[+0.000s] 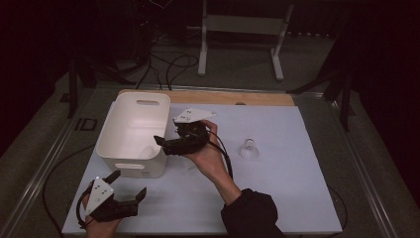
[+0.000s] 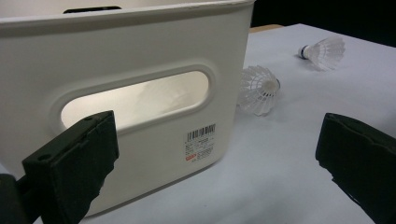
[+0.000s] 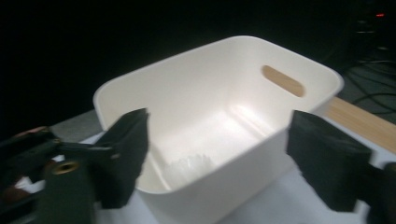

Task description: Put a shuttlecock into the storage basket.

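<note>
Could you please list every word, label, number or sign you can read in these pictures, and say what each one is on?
Barcode sticker on the side of the white bin: bars, small print lines and a red mark, all too small to read.
Dots on the grey plates of the left gripper and the right gripper: no text legible.
Nothing else bears readable writing.

Bin (image 1: 132, 130) stood left on table (image 1: 277, 188); one shuttlecock (image 3: 189, 166) lay inside; second (image 2: 258, 89) just beside bin's right; third (image 1: 249, 148) lay farther right.
</note>
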Tool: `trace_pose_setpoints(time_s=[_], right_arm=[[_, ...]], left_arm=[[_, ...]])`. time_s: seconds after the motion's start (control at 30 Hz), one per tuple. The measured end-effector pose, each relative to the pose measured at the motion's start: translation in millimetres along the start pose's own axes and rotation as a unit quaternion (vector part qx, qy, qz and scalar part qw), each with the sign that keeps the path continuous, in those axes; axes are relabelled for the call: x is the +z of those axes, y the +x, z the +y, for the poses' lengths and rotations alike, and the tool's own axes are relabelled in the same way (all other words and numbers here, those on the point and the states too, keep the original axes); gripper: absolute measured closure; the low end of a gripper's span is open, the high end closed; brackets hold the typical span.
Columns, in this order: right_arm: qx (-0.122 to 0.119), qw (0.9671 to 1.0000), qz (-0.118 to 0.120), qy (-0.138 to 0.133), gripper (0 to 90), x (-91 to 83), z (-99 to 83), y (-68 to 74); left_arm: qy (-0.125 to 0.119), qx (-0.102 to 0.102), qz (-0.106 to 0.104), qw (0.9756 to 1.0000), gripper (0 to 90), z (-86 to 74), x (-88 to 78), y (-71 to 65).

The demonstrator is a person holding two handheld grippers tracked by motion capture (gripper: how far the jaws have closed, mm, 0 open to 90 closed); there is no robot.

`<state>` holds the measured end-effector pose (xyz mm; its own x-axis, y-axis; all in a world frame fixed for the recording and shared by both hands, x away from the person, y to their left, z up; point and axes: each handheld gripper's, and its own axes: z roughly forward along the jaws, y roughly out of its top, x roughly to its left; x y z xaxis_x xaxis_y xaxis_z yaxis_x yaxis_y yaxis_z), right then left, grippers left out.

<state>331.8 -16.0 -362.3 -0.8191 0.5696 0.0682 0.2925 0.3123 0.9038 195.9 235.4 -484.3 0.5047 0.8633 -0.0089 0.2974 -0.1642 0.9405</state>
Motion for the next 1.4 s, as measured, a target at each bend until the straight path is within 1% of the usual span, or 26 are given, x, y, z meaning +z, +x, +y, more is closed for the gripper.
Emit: trace_pose_setpoints(time_s=[0.07, 0.13, 0.2, 0.23, 0.37, 0.67, 0.73, 0.8, 0.87, 1.0, 1.13, 1.17, 1.23, 1.4], right_arm=[[0.004, 1.0, -0.003, 0.0, 13.4, -1.6, -1.0, -1.3], [0.0, 1.0, -0.007, 0.001, 12.9, -2.6, -1.5, -2.3], [0.002, 0.9999, -0.013, 0.002, 9.7, -4.2, -2.2, -3.0], [-0.002, 0.9999, -0.013, 0.003, 9.6, -5.0, -2.5, -3.7], [-0.002, 0.9998, -0.018, 0.003, 9.0, -6.8, -2.9, -4.2], [0.005, 0.9998, -0.019, 0.002, 8.8, -9.3, -5.8, -7.4], [0.002, 0.9998, -0.02, 0.0, 8.8, -10.2, -6.3, -8.8], [0.005, 0.9997, -0.022, 0.001, 8.8, -11.3, -6.4, -9.1], [0.001, 0.9997, -0.025, 0.003, 8.8, -12.3, -6.9, -10.3], [0.005, 0.9996, -0.027, 0.003, 8.9, -15.1, -7.6, -11.9], [0.002, 0.9995, -0.03, 0.003, 8.9, -16.6, -8.7, -13.3], [0.007, 0.9995, -0.031, 0.004, 8.9, -17.6, -8.9, -13.8], [0.004, 0.9994, -0.034, 0.004, 8.9, -18.6, -9.4, -15.5], [0.011, 0.9993, -0.036, 0.002, 9.0, -20.7, -10.5, -17.2]], left_arm=[[0.0, 0.001, 0.001, 1.0, 0.0, 0.0, 0.0, 0.2], [0.0, 0.001, 0.0, 1.0, 0.0, 0.1, -0.1, 0.2], [0.0, 0.001, 0.001, 1.0, 0.0, 0.0, 0.1, -0.1], [0.0, 0.001, 0.0, 1.0, 0.0, 0.0, 0.2, -0.2], [0.0, 0.0, 0.0, 1.0, 0.0, 0.0, 0.2, -0.3], [0.0, -0.001, 0.0, 1.0, 0.0, 0.0, 0.0, -0.3], [0.0, -0.001, 0.0, 1.0, 0.0, 0.1, 0.0, -0.3], [0.0, -0.001, 0.0, 1.0, 0.0, 0.0, 0.1, -0.3], [0.0, -0.001, 0.0, 1.0, 0.0, 0.0, 0.1, -0.3], [0.0, 0.0, 0.0, 1.0, 0.0, 0.0, 0.2, -0.5], [0.0, -0.001, 0.0, 1.0, 0.0, -0.1, 0.3, -0.5], [0.0, -0.001, 0.0, 1.0, 0.0, -0.1, 0.3, -0.5], [0.0, -0.001, 0.0, 1.0, 0.0, -0.1, 0.3, -0.5], [-0.001, -0.001, 0.0, 1.0, 0.0, -0.1, 0.2, -0.3]])
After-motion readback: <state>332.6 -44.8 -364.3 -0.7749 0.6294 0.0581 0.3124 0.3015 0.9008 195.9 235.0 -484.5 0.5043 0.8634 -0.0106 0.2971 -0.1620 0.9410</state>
